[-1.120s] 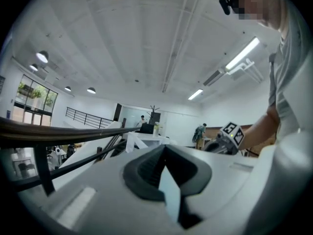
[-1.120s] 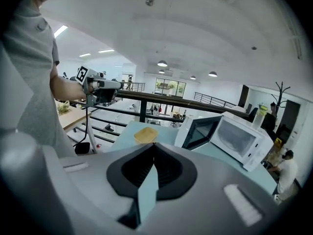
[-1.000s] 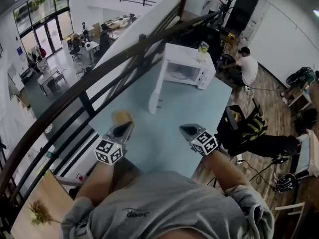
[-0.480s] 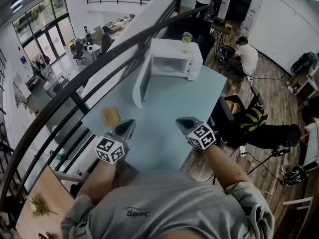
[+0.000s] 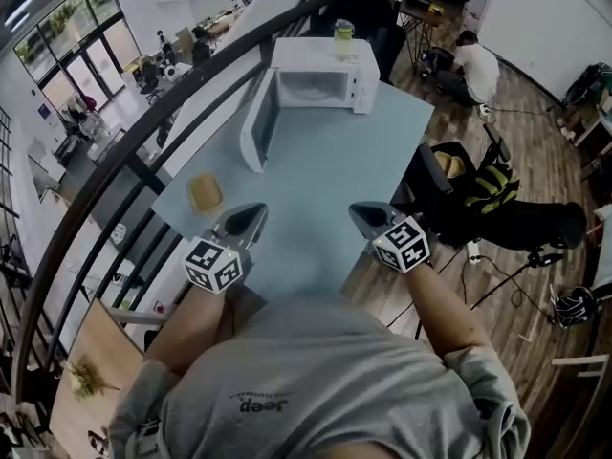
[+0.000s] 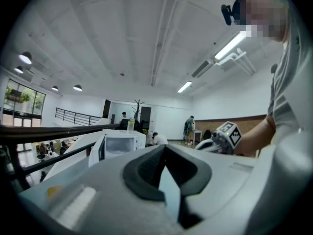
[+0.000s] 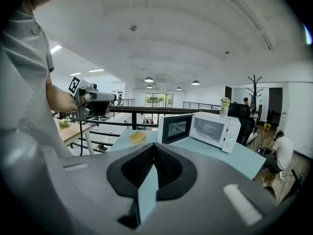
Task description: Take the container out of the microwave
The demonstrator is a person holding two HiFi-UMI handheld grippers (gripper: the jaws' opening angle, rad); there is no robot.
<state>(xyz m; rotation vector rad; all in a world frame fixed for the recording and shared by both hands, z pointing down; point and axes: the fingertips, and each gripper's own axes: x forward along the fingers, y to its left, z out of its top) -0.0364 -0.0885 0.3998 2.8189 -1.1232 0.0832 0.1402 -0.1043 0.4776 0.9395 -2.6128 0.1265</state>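
Note:
The white microwave (image 5: 320,76) stands at the far end of the light blue table (image 5: 325,180), its door (image 5: 256,127) swung open to the left. A shallow yellow container (image 5: 204,193) lies on the table near the left edge, outside the microwave. My left gripper (image 5: 251,220) is shut and empty, to the right of the container and nearer to me. My right gripper (image 5: 361,216) is also shut and empty, over the near right part of the table. The right gripper view shows the container (image 7: 137,137), the door (image 7: 176,128) and the microwave (image 7: 215,129) ahead of the gripper (image 7: 154,148). The left gripper (image 6: 164,151) points level toward the microwave (image 6: 122,143).
A bottle (image 5: 342,32) stands on top of the microwave. A dark railing (image 5: 143,132) runs along the table's left side, with a drop to a lower floor beyond. A black chair with a yellow-striped item (image 5: 478,199) sits right of the table. A person (image 5: 473,65) crouches beyond it.
Both grippers and my view have drawn back from the microwave. The container, close ahead of the left gripper before, now lies off to its left.

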